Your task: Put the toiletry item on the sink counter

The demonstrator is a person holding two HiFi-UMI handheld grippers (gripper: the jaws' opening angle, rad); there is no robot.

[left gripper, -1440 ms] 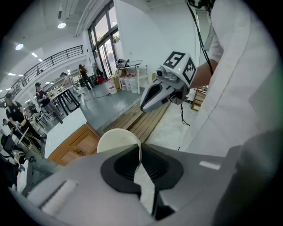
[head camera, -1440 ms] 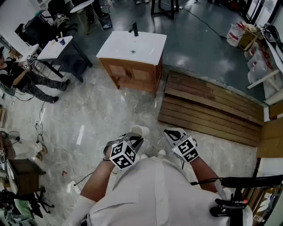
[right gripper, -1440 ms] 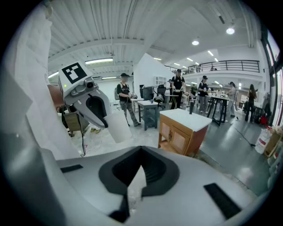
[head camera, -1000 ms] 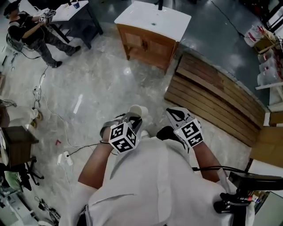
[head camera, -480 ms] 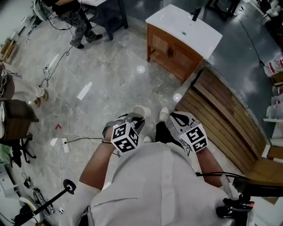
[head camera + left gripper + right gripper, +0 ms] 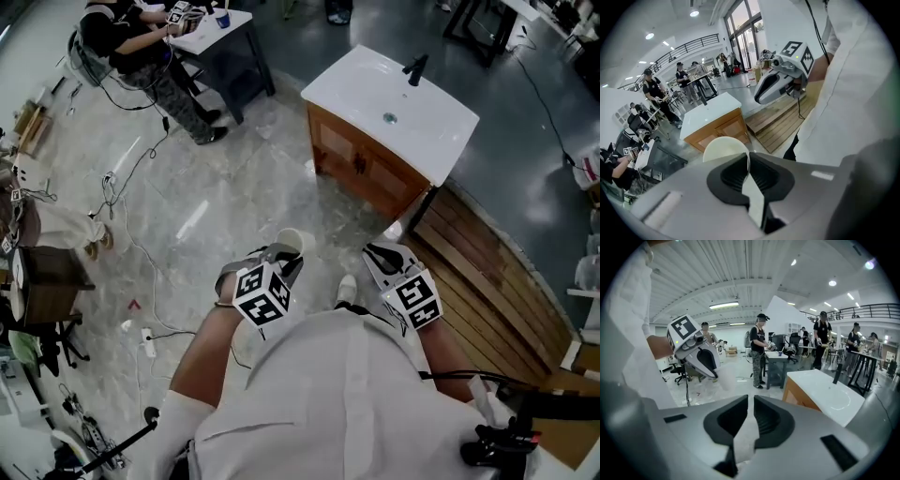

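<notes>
The toiletry item is a cream, cup-shaped container. My left gripper is shut on its wall and holds it at waist height. In the left gripper view the cream container rises just beyond the left gripper, its thin rim pinched between the pads. My right gripper is held alongside, shut, with nothing in it; in its own view the right gripper shows only a slit between the pads. The white sink counter on a wooden cabinet, with a black faucet, stands ahead across the floor.
A slatted wooden platform lies on the floor to the right of the cabinet. A seated person is at a small dark table at the far left. Cables trail over the marble floor on the left.
The sink cabinet has shifted across the head view and now stands at the upper middle, somewhat nearer. Both grippers stay at waist height, the left still holding the cream container.
</notes>
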